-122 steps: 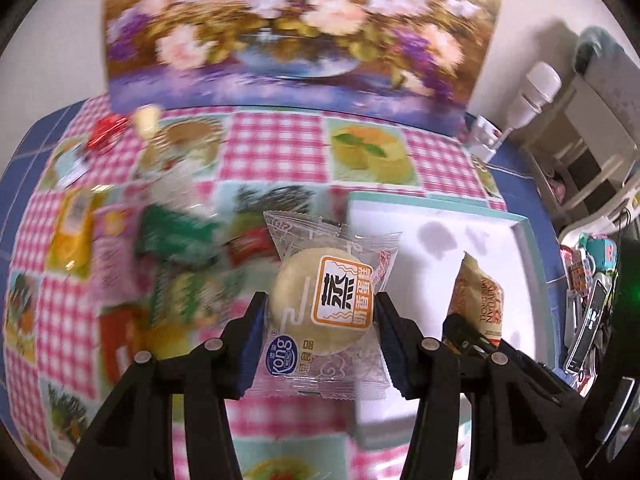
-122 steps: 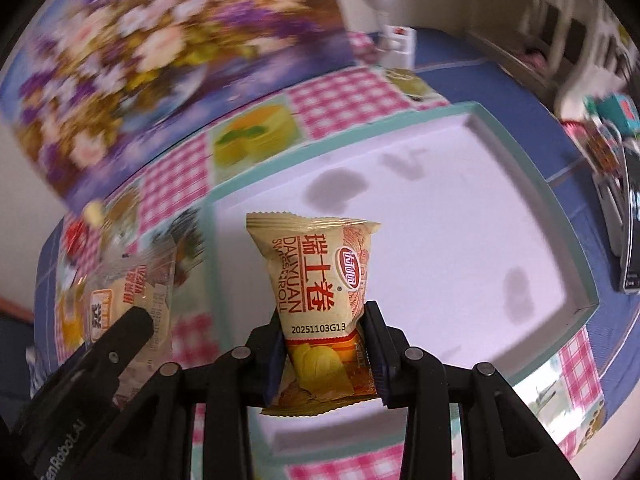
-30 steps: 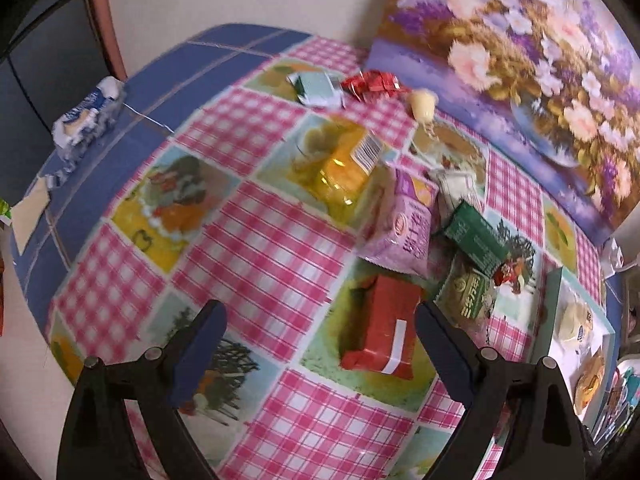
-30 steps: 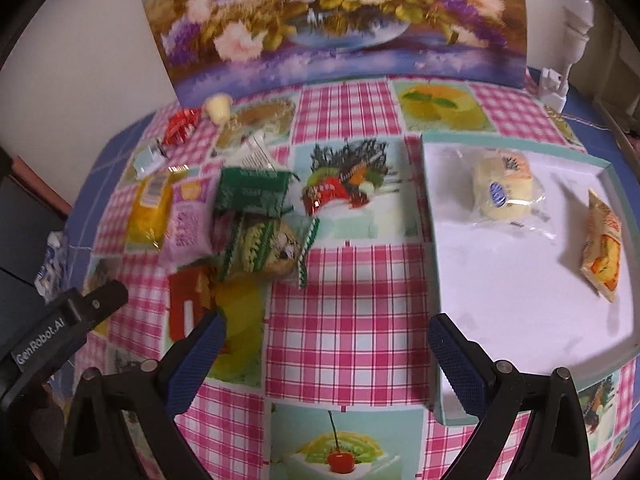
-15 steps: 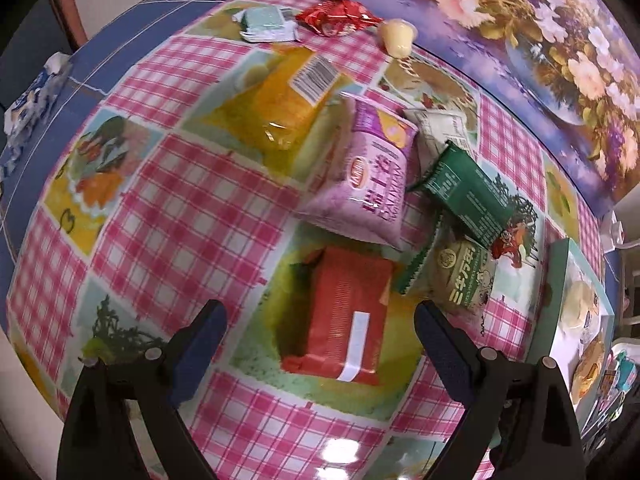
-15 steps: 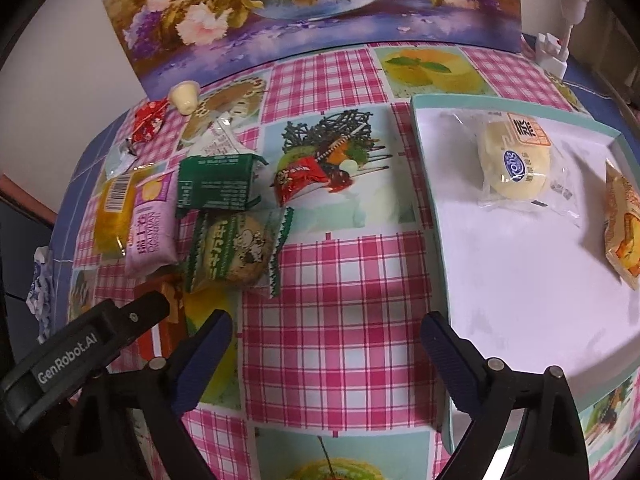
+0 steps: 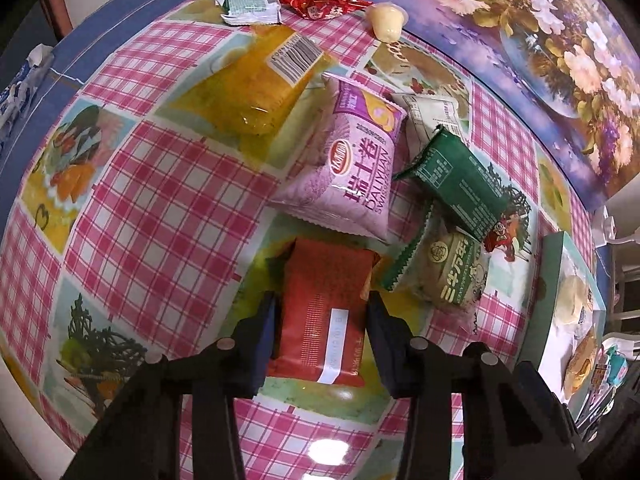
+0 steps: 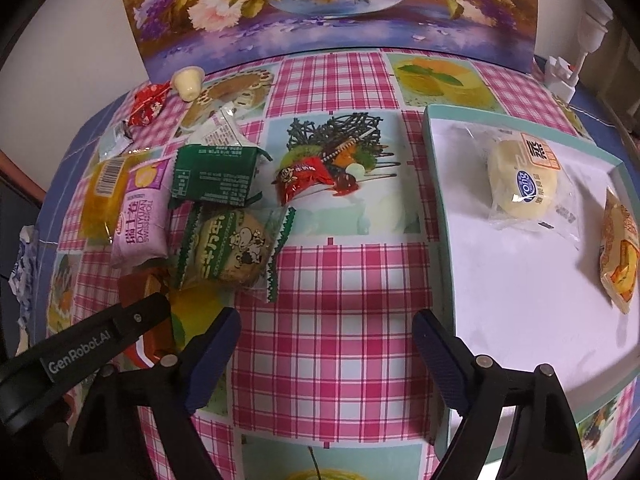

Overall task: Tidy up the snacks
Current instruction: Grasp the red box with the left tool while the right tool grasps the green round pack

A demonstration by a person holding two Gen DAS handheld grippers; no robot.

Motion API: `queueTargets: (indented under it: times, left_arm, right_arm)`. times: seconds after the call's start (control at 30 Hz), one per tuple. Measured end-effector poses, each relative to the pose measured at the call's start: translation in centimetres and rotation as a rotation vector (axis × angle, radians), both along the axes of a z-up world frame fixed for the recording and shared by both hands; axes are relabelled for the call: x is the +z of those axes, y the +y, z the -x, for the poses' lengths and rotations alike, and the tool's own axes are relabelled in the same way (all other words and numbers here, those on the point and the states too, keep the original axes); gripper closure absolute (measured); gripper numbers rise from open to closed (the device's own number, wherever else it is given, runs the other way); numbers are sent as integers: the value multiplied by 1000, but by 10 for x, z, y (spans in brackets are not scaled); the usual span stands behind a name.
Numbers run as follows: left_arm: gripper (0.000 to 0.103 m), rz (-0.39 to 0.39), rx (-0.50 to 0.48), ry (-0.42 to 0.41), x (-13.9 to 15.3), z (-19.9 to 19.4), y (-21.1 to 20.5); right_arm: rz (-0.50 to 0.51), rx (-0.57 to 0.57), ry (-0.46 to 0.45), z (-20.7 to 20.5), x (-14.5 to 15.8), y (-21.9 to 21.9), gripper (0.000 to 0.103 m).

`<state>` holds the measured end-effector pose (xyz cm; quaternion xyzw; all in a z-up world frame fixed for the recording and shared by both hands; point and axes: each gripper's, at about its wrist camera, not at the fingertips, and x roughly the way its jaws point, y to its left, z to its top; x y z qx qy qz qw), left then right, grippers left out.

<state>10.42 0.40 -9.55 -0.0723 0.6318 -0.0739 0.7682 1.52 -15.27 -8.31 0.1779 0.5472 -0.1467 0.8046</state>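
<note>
Red snack packet between closing left gripper fingers, pads touching.

The counter had a cloth of pink checks and food pictures, with blue at its edges. A big flower painting stood at the back against a plain white wall. A bright light shone on the cloth near the front.
</note>
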Motion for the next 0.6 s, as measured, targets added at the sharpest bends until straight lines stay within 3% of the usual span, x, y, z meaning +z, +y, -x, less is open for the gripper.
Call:
queueTargets:
  times: [0.6]
  left_arm:
    - [59, -64, 109, -21, 0, -11, 40]
  right_arm:
    - [-129, -2, -95, -41, -1, 2, 16]
